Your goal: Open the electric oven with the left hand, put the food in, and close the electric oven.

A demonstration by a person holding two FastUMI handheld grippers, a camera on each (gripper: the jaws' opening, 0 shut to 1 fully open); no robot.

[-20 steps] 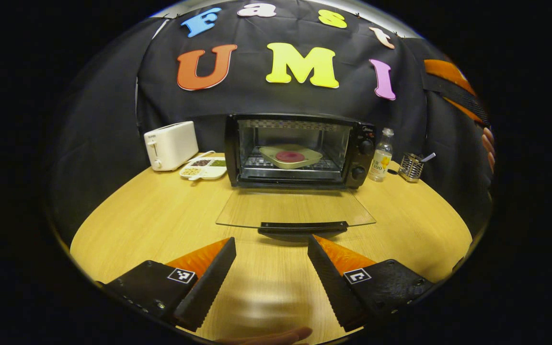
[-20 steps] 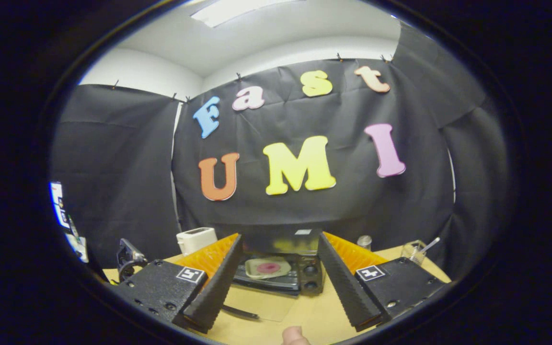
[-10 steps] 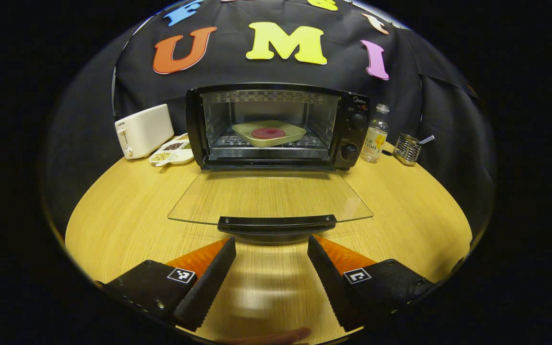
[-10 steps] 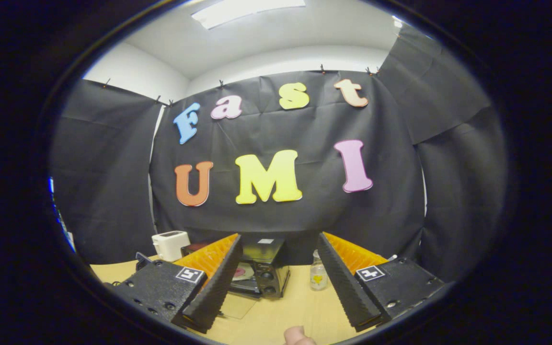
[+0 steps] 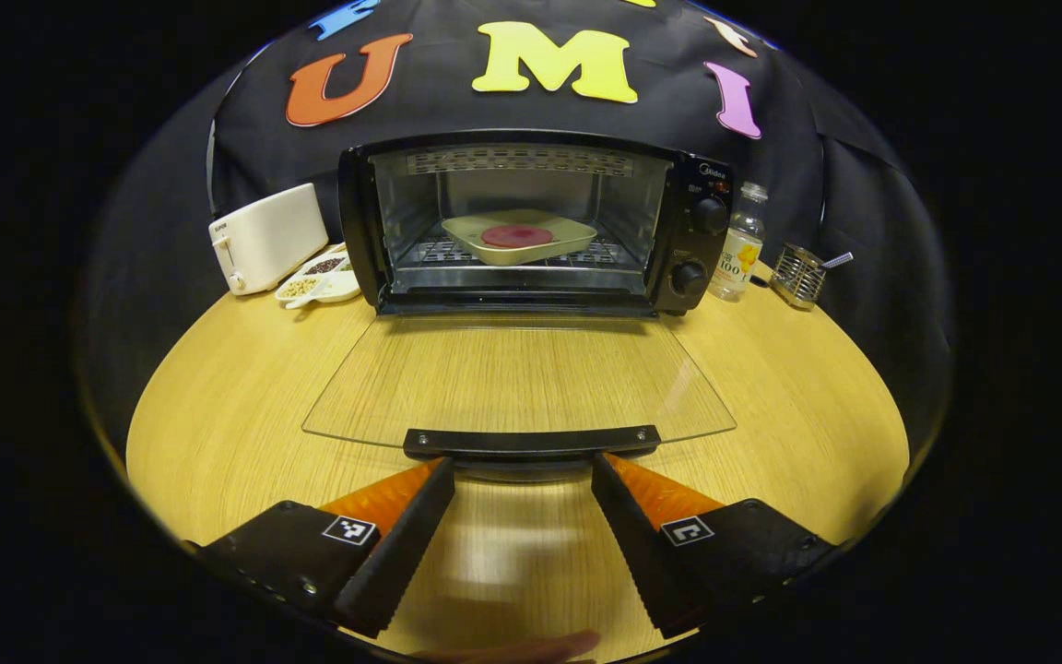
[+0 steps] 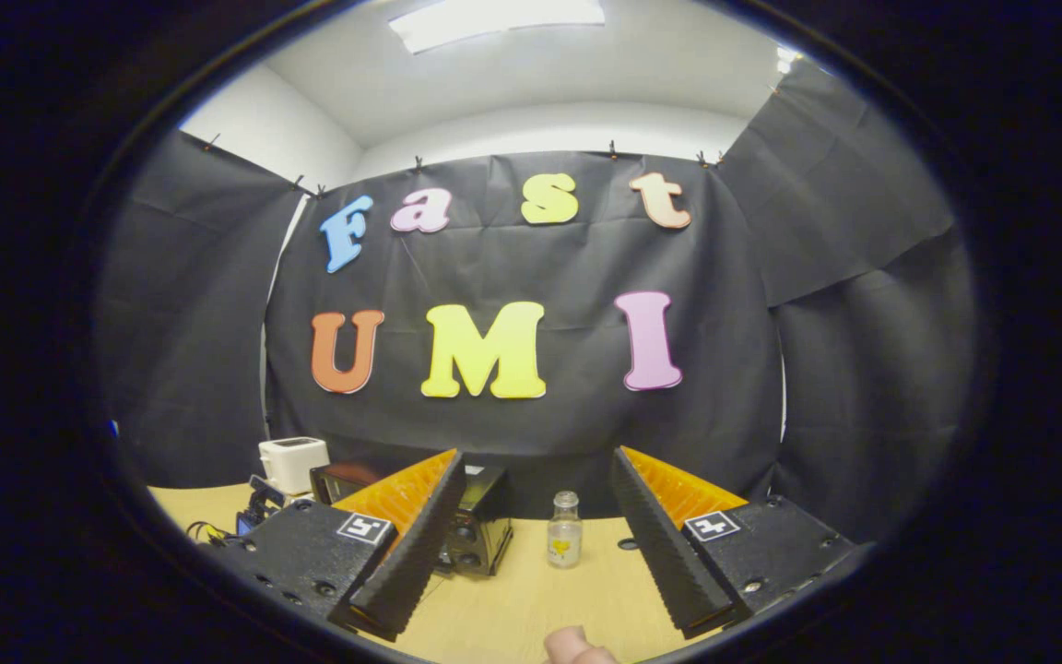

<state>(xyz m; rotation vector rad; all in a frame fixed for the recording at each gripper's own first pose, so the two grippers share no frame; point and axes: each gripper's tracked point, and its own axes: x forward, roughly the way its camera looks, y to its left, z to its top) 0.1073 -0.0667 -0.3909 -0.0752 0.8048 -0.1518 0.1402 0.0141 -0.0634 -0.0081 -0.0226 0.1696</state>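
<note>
two steps look finished: the electric oven [image 5: 531, 226] sits at twelve o'clock on the table [image 5: 218, 387] with its glass door [image 5: 517, 383] dropped flat toward six o'clock, and the plate of food [image 5: 517, 238] rests on the rack inside. closing is what remains.

the left gripper [image 5: 522, 475] is spread wide and empty, its fingertips just beside the door handle [image 5: 531, 443], one near each end at about seven and five o'clock of the bar. the right gripper [image 6: 536, 526] is likewise released, holding nothing, aimed at the booth wall with a small bottle [image 6: 565, 541] between its fingers in the distance.

the door is probably stiff, hinged at the oven's front edge, and fairly light, yet the pane is smooth and breakable, so it is a poor place to push. the better hold looks like the handle bar: rigid, narrow enough to pinch across, or simply to lift from beneath. swing it gently so it does not slam and jolt the plate.
</note>
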